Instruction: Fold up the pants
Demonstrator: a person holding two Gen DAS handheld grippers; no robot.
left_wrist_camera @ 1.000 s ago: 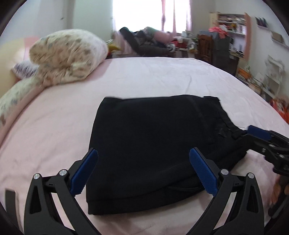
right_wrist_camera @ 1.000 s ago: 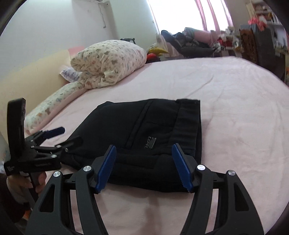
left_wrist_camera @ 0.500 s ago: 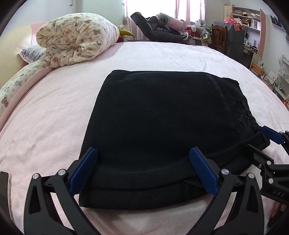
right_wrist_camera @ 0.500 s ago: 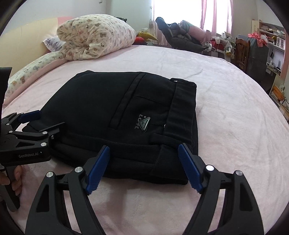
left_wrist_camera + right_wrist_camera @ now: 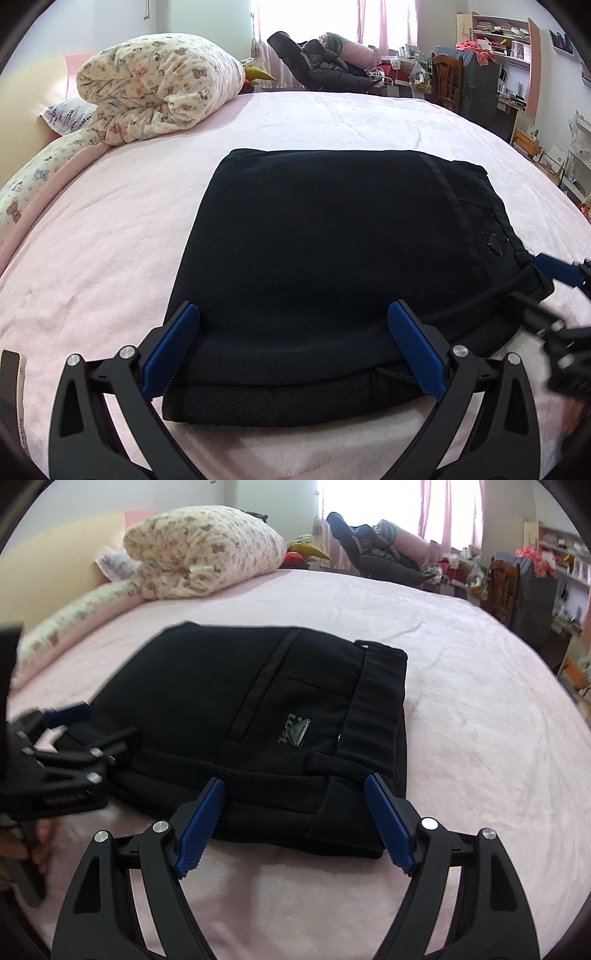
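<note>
The black pants (image 5: 332,258) lie folded in a thick, neat stack in the middle of the pink bed (image 5: 110,258), well away from the rolled teddy-bear blanket (image 5: 159,85) near the wall. The left gripper (image 5: 293,343) has its blue fingers (image 5: 170,343) spread wide at the near edge of the stack, and they hold nothing. The right gripper (image 5: 293,819) is wide too, with its fingers (image 5: 388,823) at the near corner by the waistband (image 5: 380,701), also holding nothing. The folding looks almost done. To do this step well, I think both grippers should come in low, at the same height, and take all the layers together. A slow, even move should keep the stack square. Grabbing only the top layer could pull the fold open.
</note>
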